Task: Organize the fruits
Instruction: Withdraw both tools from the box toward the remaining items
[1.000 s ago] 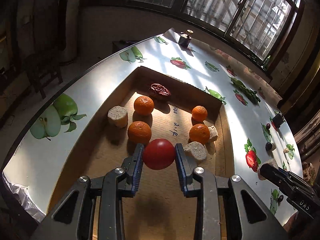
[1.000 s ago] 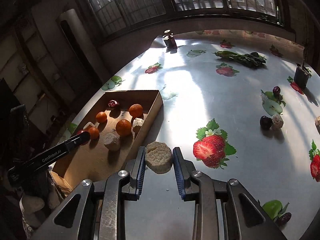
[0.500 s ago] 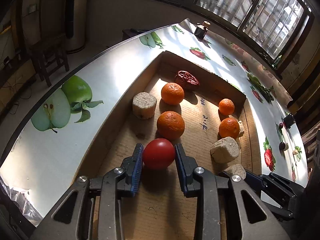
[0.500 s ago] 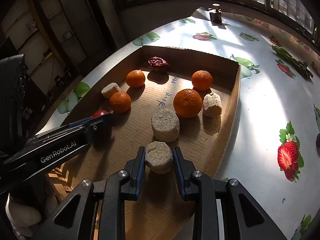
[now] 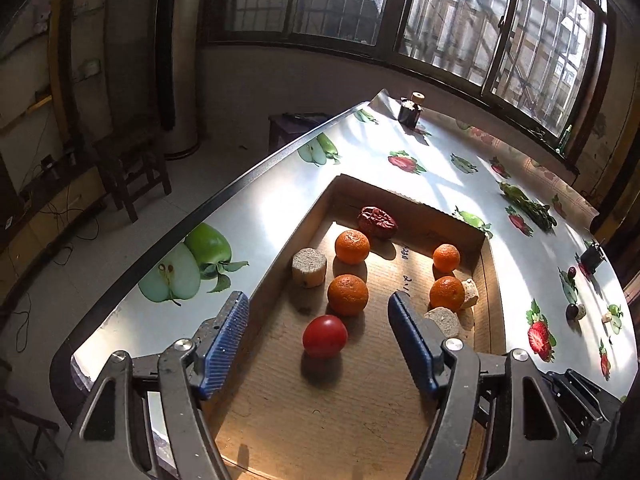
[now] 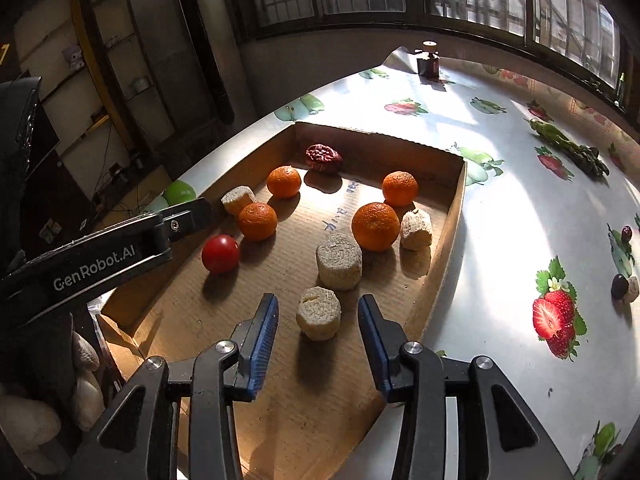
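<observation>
left gripper fingers just spreading wide, red tomato sitting free between them on the cardboard tray floor, right gripper fingers also just parting around a pale corn chunk, near the tray's near-right edge, oranges farther back, tray on the fruit-print bench

This looks like a lived-in room of a home. The desk wears a glossy oilcloth printed with apples and strawberries, and a long run of barred windows throws sunlight across it. Beside the desk stand a dark wooden chair and a low stool on a pale tiled floor with loose cables. Open wall shelves hold small household odds and ends.
</observation>
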Demonstrator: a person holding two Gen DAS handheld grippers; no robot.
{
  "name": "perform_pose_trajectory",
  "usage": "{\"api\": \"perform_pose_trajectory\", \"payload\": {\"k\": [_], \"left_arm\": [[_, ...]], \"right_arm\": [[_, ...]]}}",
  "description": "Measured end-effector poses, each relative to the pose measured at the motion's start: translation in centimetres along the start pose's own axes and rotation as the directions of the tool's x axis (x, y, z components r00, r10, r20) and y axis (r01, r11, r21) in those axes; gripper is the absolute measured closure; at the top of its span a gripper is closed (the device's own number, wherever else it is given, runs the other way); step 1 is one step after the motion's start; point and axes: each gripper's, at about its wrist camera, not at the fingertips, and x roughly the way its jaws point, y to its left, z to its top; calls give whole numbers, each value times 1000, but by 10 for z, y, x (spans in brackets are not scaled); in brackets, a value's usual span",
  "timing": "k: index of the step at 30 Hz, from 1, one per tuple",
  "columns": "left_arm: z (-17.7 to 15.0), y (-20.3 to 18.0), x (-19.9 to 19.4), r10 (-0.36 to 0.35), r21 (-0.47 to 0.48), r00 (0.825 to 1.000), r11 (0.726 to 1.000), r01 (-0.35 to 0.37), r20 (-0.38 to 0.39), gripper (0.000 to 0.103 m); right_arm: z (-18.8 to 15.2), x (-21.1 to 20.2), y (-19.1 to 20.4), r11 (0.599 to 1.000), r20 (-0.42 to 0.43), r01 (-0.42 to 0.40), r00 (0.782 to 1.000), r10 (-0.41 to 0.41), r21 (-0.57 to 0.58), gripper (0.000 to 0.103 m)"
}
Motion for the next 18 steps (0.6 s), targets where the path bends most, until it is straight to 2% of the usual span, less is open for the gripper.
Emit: {"api": "perform_pose_trajectory", "payload": {"k": [3, 12, 18], "left_arm": [[0, -17, -15, 11, 52, 999, 999, -13, 44, 21], [-9, -62, -43, 1, 170, 996, 985, -17, 90, 20], [-14, -82, -57, -8, 212, 994, 977, -16, 111, 20]], "right_arm": [[-7, -19, -10, 999, 36, -1, 999, -1, 48, 50], [-25, -52, -57, 979, 72, 19, 997, -34, 204, 49], [-35, -66, -76, 967, 86, 18, 995, -41, 254, 49]]}}
